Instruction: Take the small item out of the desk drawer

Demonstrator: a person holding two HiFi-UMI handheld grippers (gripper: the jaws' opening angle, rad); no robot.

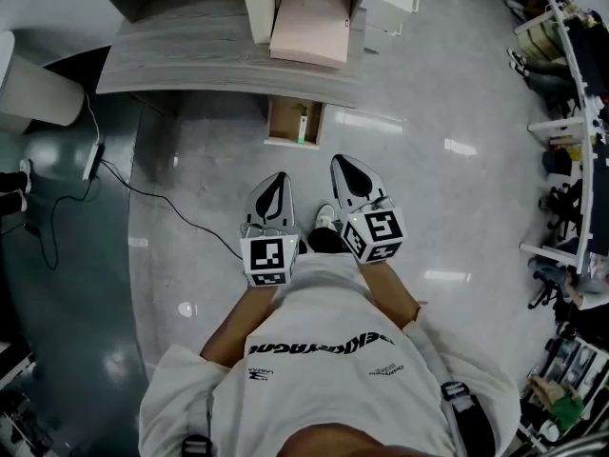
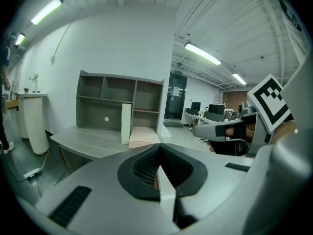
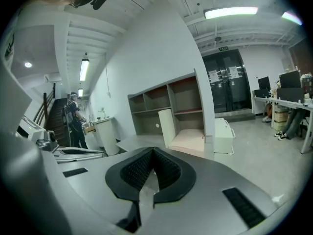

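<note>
Grey desk (image 1: 171, 60) edge, drawer (image 1: 281, 122) jutting beneath, glossy floor (image 1: 409, 174) stretching before it

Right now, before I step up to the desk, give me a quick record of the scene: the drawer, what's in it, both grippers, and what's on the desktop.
Drawer: pulled open at the front edge of the desk
Drawer contents: one small light item with a green end; type unclear
Left gripper: shut, empty, short of the drawer
Right gripper: shut, empty, beside the left one
Desktop: pale pink box, upright white panel beside it
Task stage: item not yet reached
</note>
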